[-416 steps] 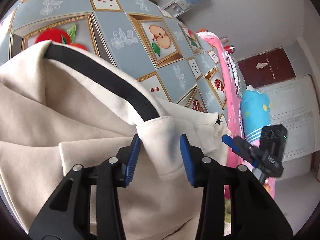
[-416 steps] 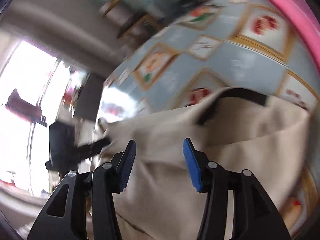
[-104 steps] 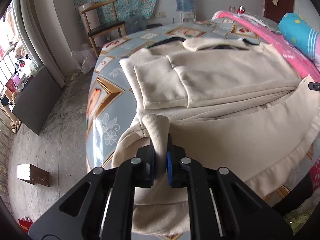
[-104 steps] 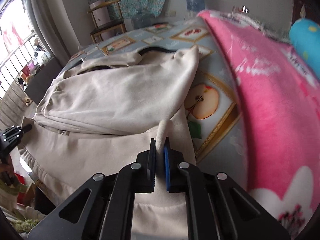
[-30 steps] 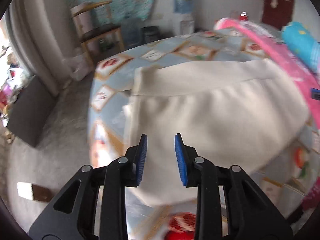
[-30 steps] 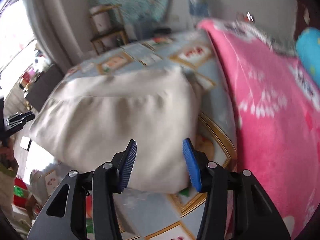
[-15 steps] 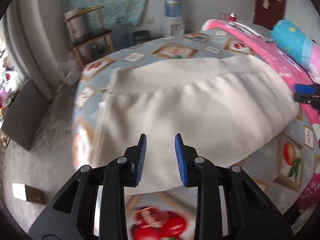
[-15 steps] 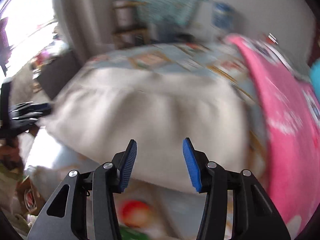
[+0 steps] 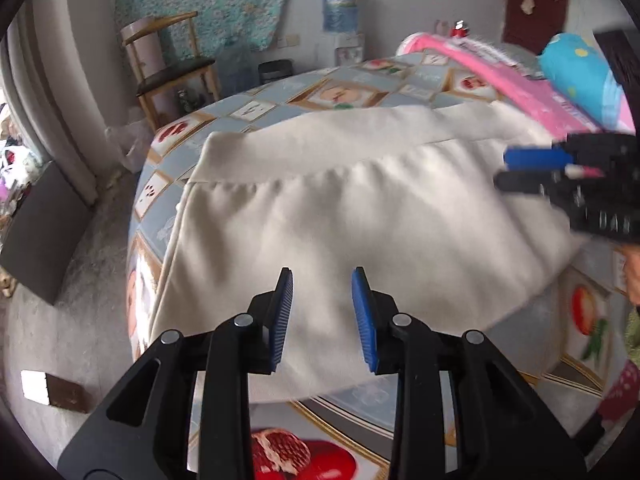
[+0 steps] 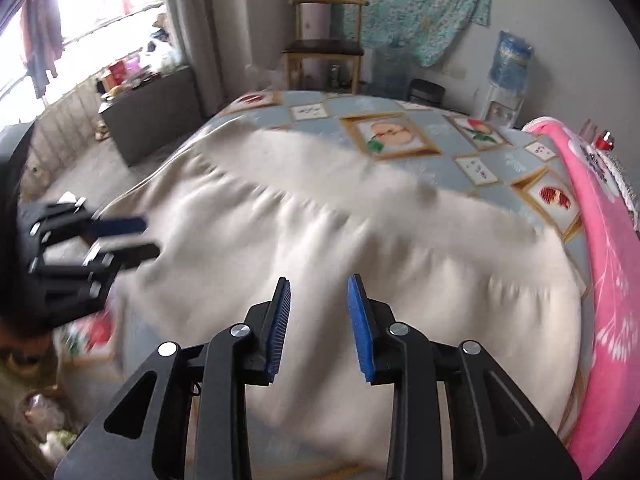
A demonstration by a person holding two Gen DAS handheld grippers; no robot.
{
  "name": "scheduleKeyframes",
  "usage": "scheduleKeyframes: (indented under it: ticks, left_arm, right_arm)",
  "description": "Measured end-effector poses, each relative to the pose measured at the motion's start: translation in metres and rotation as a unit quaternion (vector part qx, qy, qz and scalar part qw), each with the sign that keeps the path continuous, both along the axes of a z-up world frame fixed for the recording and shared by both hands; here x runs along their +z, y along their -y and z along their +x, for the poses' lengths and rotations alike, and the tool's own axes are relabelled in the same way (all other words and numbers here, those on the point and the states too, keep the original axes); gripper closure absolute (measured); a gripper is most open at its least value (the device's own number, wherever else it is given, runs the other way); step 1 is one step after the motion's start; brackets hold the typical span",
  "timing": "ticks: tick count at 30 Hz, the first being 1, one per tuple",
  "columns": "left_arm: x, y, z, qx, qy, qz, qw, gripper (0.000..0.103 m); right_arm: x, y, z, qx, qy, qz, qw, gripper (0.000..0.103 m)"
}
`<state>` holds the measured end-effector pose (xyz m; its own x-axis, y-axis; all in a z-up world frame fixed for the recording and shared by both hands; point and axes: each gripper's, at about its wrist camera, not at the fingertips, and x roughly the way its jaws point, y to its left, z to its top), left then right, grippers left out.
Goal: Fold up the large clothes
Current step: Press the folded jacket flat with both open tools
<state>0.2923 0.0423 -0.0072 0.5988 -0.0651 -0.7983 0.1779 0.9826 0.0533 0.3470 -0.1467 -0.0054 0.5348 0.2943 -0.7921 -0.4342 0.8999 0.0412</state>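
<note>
A cream garment (image 9: 340, 208) lies folded over on the fruit-patterned bed sheet (image 9: 256, 110), its stitched hem band running across the far side. My left gripper (image 9: 322, 312) hovers over its near edge, jaws opening slightly with nothing between them. In the right wrist view the same garment (image 10: 320, 232) spreads across the bed, blurred by motion. My right gripper (image 10: 318, 320) hangs above its near part, jaws closing on empty air. Each gripper shows in the other's view: the right gripper (image 9: 560, 168) at the right edge, the left gripper (image 10: 112, 236) at the left.
A pink blanket (image 10: 600, 280) and a blue pillow (image 9: 580, 76) lie along the bed's right side. A wooden chair (image 9: 168, 68), a water dispenser (image 9: 340, 8) and a dark cabinet (image 9: 40, 232) stand on the floor beyond the bed.
The right gripper swung left over the garment and its jaws narrowed. It now reaches further into the left wrist view. The left gripper drifted slightly; the garment lies still.
</note>
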Motion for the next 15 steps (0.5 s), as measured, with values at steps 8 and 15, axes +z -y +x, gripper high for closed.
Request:
scheduleKeyframes:
  ticks: [8,15]
  left_arm:
    - [-0.017,-0.018,-0.003,-0.004,-0.017,-0.022,0.9996,0.062]
    - [-0.019,-0.02,0.0,0.0,-0.024,-0.025,0.9994,0.061]
  right_arm:
    - [-0.013,-0.005,0.038,-0.013,-0.036,-0.028,0.999,0.073]
    - [-0.031,0.014,0.113,-0.097,-0.058,-0.024,0.993,0.073]
